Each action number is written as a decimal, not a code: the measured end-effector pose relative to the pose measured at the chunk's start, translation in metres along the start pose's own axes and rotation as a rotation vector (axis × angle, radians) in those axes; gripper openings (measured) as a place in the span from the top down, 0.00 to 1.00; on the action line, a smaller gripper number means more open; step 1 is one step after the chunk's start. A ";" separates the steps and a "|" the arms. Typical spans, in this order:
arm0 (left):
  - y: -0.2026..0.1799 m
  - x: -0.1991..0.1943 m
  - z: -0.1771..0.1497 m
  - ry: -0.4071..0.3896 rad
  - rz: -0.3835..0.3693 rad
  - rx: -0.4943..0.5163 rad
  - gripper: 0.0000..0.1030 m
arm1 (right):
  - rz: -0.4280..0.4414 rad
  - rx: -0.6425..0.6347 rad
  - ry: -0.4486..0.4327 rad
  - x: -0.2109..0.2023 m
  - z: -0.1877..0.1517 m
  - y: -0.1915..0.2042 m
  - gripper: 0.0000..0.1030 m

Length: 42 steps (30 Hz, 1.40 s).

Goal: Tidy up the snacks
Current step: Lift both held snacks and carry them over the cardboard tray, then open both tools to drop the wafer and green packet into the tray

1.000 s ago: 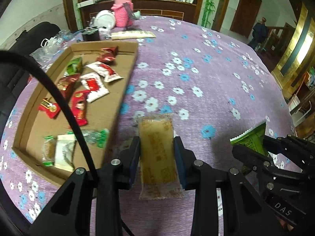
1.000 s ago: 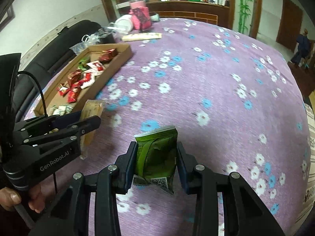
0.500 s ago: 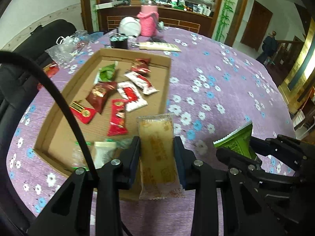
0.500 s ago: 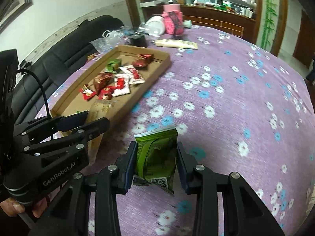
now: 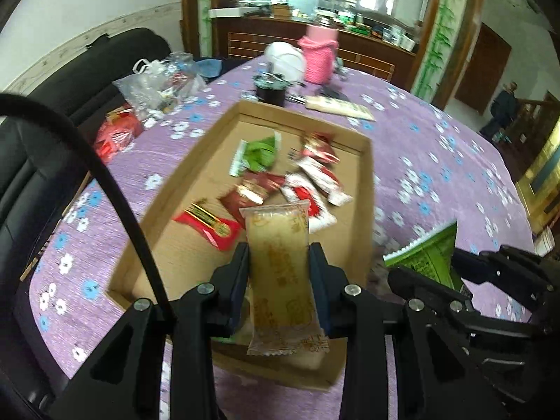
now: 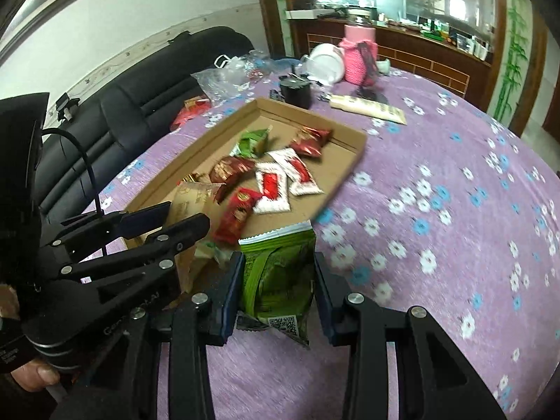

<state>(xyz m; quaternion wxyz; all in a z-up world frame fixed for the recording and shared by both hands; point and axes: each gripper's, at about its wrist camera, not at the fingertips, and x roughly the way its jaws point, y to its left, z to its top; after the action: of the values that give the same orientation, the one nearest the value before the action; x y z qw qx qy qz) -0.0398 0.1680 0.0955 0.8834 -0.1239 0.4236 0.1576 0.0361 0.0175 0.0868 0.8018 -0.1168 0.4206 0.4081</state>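
The left gripper (image 5: 280,269) is clamping a pale yellow snack packet (image 5: 281,269) by its long edges, so the packet is standing up between the jaws over the near end of the cardboard tray (image 5: 367,189), where red, white and green packets are already lying in a loose cluster. Just to its right, the right gripper (image 6: 276,283) is pinching a green snack bag (image 6: 276,276) at its sides and holding it above the purple flowered tablecloth (image 6: 437,210) beside the tray's near right edge. Both snacks are probably bound for the tray, though blur is hiding the near corner.
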 end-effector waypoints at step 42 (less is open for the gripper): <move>0.051 0.043 0.034 -0.008 0.188 -0.075 0.33 | -0.051 0.049 0.066 0.063 0.041 0.009 0.27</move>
<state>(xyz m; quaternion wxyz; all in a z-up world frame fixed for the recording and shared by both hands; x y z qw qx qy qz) -0.0096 0.2347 0.0783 0.8611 -0.1159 0.4238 0.2560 0.0730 0.0796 0.0654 0.8004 -0.1212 0.4535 0.3729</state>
